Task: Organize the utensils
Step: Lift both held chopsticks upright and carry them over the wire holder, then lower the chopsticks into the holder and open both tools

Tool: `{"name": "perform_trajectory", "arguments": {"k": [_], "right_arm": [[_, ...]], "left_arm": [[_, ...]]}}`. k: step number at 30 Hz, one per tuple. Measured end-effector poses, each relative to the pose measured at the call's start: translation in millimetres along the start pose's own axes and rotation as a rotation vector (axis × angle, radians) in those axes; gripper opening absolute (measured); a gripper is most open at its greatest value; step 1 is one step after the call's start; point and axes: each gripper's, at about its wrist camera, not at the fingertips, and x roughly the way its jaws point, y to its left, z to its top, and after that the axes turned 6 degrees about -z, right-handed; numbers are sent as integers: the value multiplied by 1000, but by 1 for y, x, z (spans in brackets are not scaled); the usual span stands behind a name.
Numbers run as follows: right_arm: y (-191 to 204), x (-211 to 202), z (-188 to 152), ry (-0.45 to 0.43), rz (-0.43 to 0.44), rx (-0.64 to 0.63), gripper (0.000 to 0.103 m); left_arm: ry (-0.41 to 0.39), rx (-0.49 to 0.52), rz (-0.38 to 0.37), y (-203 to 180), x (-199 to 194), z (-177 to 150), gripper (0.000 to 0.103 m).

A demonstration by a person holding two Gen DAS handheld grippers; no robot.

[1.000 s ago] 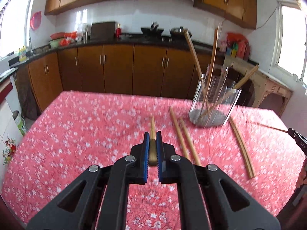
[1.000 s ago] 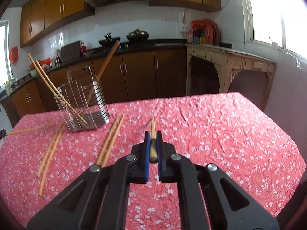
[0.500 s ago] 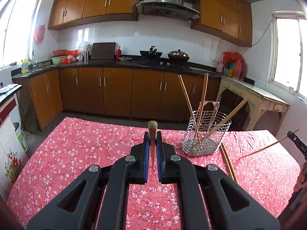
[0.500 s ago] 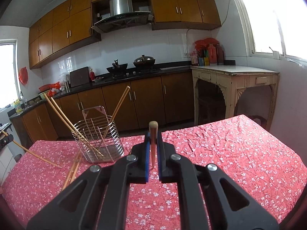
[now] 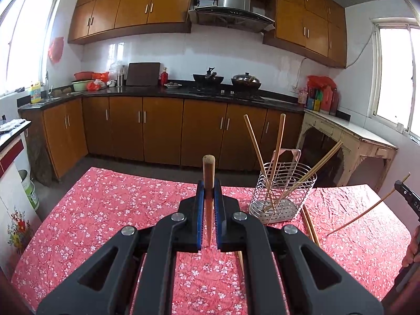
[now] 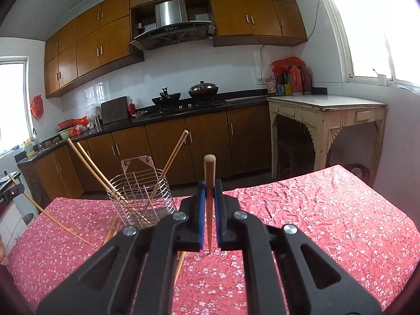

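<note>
Wooden chopstick (image 5: 208, 183) tapered, round blunt end up; left gripper (image 5: 209, 191) clamped.

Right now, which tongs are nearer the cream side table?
Right. The right tongs, gripping a chopstick, have the cream side table ahead to their right; from the left tongs it lies beyond the wire basket.

Each fisheye camera sits just behind its own claw and looks forward along the fingers, angled slightly down over the tabletop (image 5: 110, 210) toward the kitchen cabinets. Both views share the wire holder (image 5: 282, 197) (image 6: 143, 197): right of centre in the left view, left of centre in the right.
</note>
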Motion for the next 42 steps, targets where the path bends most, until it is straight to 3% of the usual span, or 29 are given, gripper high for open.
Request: {"name": "perform_trajectory", "arguments": {"k": [12, 20, 28, 36, 42], "right_arm": [[12, 3, 12, -18, 29, -16, 8], [20, 1, 42, -32, 105, 7, 8], [39, -11, 108, -129, 222, 68, 8], [74, 24, 133, -188, 253, 47, 8], [87, 67, 121, -151, 249, 33, 8]], "left_arm": [[-33, 23, -11, -16, 3, 14, 7], [-65, 26, -60, -40, 2, 36, 7], [-225, 9, -137, -85, -19, 97, 7], [-359, -5, -53, -116, 14, 126, 7], [-330, -43, -12, -107, 62, 112, 7]]}}
